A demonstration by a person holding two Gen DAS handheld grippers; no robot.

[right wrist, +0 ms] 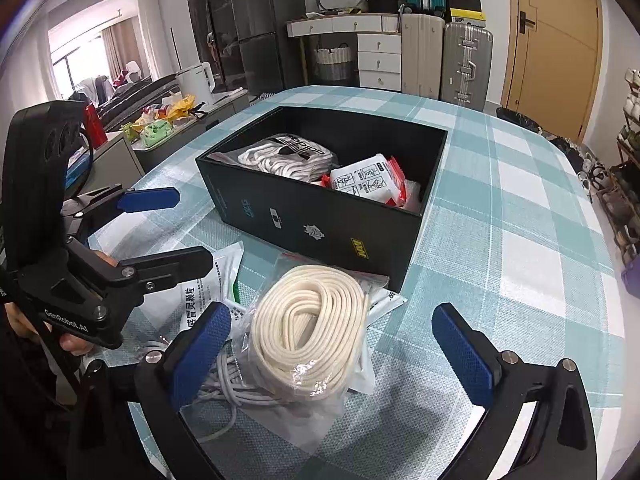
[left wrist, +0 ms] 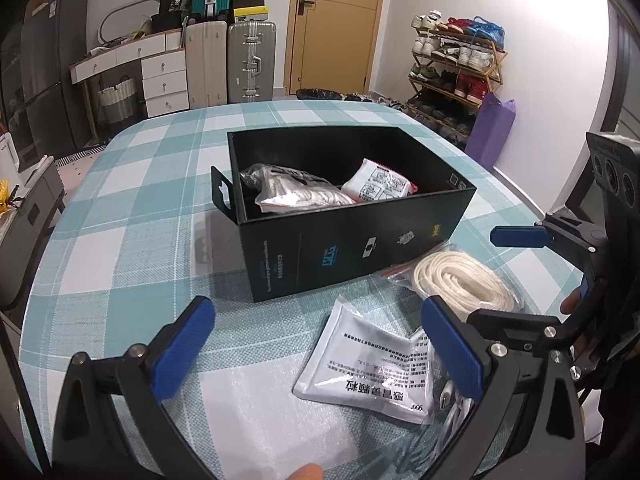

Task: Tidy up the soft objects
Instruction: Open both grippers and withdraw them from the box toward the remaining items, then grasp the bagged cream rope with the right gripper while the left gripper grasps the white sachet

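A black open box (left wrist: 320,240) (right wrist: 304,216) stands on the checked tablecloth. It holds a bagged white cord bundle (left wrist: 288,192) (right wrist: 288,156) and a white and red packet (left wrist: 378,184) (right wrist: 368,182). In front of it lie a bagged cream rope coil (left wrist: 464,284) (right wrist: 312,328), a white medicine sachet (left wrist: 372,364) (right wrist: 208,292) and a white cable (right wrist: 236,392). My left gripper (left wrist: 316,348) is open, with the sachet between its fingers. My right gripper (right wrist: 332,352) is open around the rope coil, above it.
The round table (left wrist: 120,240) (right wrist: 520,240) has a teal and white checked cloth. Suitcases (left wrist: 252,64), white drawers (left wrist: 164,76) and a shoe rack (left wrist: 452,72) stand beyond it. A side counter with a kettle (right wrist: 196,80) is to the left.
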